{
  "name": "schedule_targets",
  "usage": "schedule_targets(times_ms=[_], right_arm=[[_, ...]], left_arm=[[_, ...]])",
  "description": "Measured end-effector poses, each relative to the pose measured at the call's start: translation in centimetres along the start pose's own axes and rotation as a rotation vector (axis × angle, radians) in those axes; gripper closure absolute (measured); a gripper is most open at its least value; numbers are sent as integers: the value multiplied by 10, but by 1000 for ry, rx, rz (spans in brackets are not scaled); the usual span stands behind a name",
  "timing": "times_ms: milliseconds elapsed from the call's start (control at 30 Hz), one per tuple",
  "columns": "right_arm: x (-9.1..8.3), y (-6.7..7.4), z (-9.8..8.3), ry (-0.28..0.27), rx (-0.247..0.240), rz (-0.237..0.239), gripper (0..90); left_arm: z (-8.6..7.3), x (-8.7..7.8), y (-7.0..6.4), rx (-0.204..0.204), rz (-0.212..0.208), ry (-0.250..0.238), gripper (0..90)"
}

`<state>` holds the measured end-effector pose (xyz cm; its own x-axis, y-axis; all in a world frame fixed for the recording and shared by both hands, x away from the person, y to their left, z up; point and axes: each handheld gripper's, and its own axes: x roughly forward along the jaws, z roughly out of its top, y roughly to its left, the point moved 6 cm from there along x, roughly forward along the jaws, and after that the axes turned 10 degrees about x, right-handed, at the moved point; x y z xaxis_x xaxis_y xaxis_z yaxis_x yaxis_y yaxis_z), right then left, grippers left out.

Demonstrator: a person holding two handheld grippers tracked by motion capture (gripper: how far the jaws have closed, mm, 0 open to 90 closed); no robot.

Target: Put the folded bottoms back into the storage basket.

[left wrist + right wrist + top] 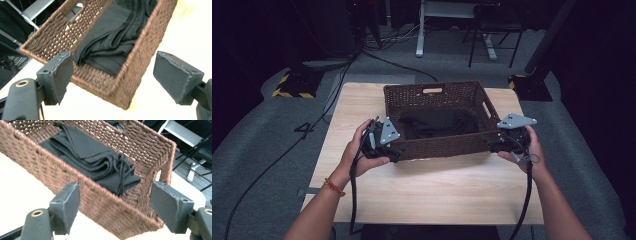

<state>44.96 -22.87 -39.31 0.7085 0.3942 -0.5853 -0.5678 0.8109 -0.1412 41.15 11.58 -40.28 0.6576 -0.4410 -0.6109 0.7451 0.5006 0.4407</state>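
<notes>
1. Step in hand, as I judge it: both tongs brought up to the near corners of the wicker basket (pixel 436 93), ready to seize it; no grip made yet.
2. Basket sits on the wooden bench (pixel 427 190), toward its far edge and about midway between the side edges. Folded black cloth (pixel 437 123) lies inside.
3. Left tongs (pixel 393 151) at the basket's near-left corner. In the left gripper view the jaws stand wide apart, the corner lying between and beyond them, pads clear of the weave. Nothing held.
4. Right tongs (pixel 492 144) at the near-right corner. The right gripper view shows the jaws open, that corner framed between them, not touching. Nothing held.
5. Next move likely calls for pushing each tongs forward until a wall sits between the pads, then closing evenly on both sides.
6. Risk: uneven bite could skew the basket.
</notes>
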Motion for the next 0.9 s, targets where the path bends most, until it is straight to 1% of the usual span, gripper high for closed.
schedule_targets(times_ms=[67, 167, 200, 333, 467, 533, 667, 733, 800, 867, 900], right_arm=[[-3, -1, -7, 2, 0, -5, 247], [-7, -2, -18, 3, 1, -21, 250], [-8, -2, -22, 3, 5, -19, 251], [-13, -3, -38, 8, 4, -39, 250], [-16, -2, -57, 21, 3, -49, 249], [-17, -2, -67, 29, -1, -56, 247], [-18, -3, -87, 49, 18, -59, 248], [-18, -4, -97, 53, 36, -60, 248], [-17, -5, -109, 61, 57, -54, 245], [-16, -6, -121, 77, 66, -66, 242], [-15, -7, -130, 92, 79, -62, 239]], left_arm=[[-7, -1, -4, -1, 1, 10, 171], [-19, -4, -8, 10, 25, 34, 164], [-23, -5, -9, 8, 26, 40, 164], [-41, -8, -14, -20, 32, 51, 163], [-62, -10, -19, -30, 45, 80, 165], [-71, -10, -21, -43, 42, 87, 164], [-91, -8, -27, -59, 30, 115, 165], [-102, -5, -31, -69, 19, 132, 165], [-111, -3, -33, -76, 18, 148, 165], [-120, -2, -35, -84, 15, 154, 165], [-123, -2, -35, -85, 14, 159, 165]])
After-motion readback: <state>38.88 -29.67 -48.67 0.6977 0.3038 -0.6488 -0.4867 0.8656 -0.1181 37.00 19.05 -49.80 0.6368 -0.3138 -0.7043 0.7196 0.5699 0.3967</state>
